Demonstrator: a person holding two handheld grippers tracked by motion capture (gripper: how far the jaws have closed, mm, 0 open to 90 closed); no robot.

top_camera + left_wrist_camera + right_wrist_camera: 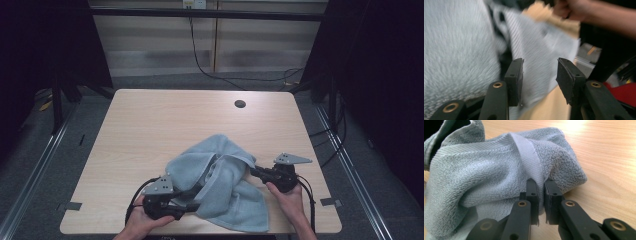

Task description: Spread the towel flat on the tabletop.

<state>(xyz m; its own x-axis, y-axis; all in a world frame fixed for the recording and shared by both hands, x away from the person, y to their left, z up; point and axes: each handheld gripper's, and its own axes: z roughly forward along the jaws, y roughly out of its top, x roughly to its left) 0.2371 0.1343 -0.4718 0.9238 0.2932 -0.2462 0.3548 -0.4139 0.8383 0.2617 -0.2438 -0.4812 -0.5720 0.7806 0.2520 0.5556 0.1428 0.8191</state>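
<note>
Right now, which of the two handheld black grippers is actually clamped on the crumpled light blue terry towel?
The right gripper: its jaws pinch the light blue terry towel's pale hem band. The left gripper has its jaws spread, gripping nothing.

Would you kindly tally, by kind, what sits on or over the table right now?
Towel, light blue-grey, crumpled: 1
Handheld claw devices, black: 2 (left claw, right claw)
Hands holding them: 2 (left hand, right hand)
Total: 5
</note>
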